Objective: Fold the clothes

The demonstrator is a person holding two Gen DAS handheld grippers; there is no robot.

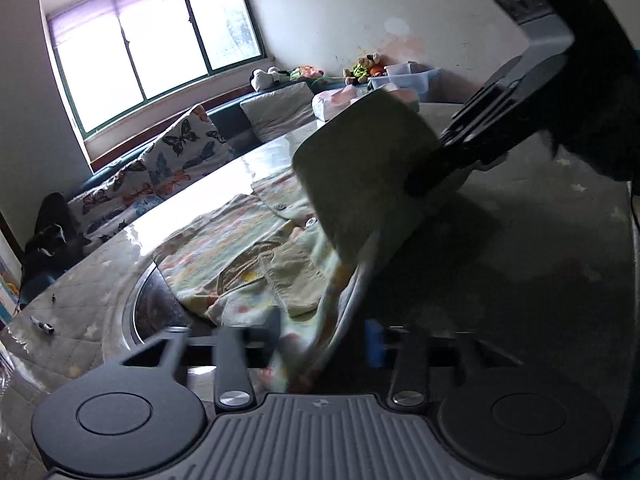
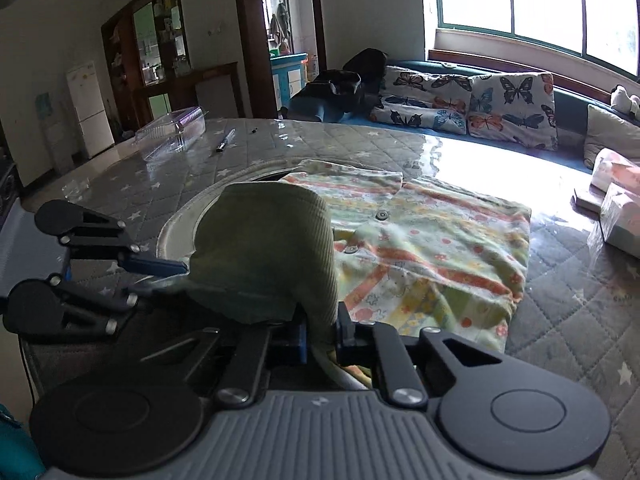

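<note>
An olive green ribbed garment (image 1: pixel 360 168) (image 2: pixel 264 248) hangs bunched in the air between both grippers, above a flower-and-stripe patterned garment (image 1: pixel 224 248) (image 2: pixel 432 248) that lies flat on the quilted table (image 2: pixel 280 148). My right gripper (image 2: pixel 322 336) is shut on the green garment's near edge; in the left wrist view the right gripper (image 1: pixel 424 176) reaches in from the upper right. My left gripper (image 1: pixel 320 336) has a blurred pale cloth edge running between its fingers. In the right wrist view the left gripper (image 2: pixel 160 280) pinches the garment's left edge.
A round metal-rimmed inset (image 2: pixel 180 224) in the table lies partly under the patterned garment. A clear plastic box (image 2: pixel 172 132) and a pen (image 2: pixel 224 142) sit at the far left. Butterfly cushions (image 2: pixel 472 100) line a bench under the window. Wrapped packages (image 2: pixel 620 208) lie at the right edge.
</note>
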